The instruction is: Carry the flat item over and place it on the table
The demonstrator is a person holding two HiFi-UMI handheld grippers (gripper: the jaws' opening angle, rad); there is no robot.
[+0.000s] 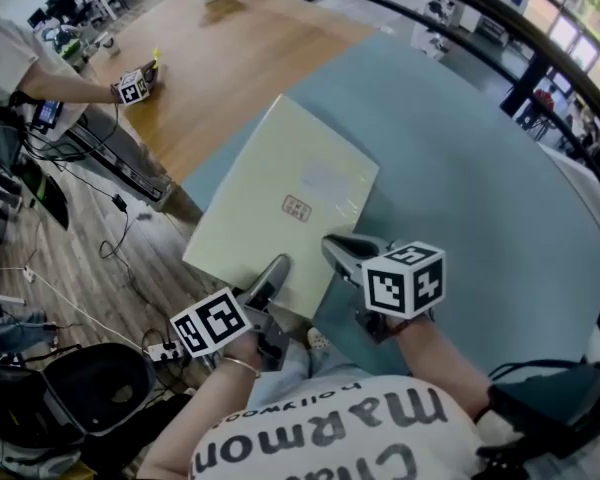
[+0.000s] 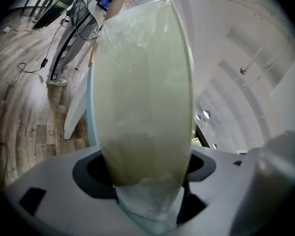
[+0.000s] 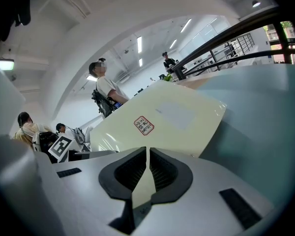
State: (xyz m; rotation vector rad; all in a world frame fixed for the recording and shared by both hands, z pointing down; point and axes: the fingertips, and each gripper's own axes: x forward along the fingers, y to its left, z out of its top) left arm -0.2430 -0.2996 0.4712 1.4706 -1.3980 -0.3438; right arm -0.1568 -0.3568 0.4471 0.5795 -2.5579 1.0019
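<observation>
The flat item (image 1: 280, 203) already lies mostly on the blue table (image 1: 480, 188), though its near edge hangs out over the floor. The right claw (image 1: 342, 251) is clamped on that edge. The left claw (image 1: 272, 280) stands apart around it, so I'd say only sliding it in and letting go remain.
</observation>
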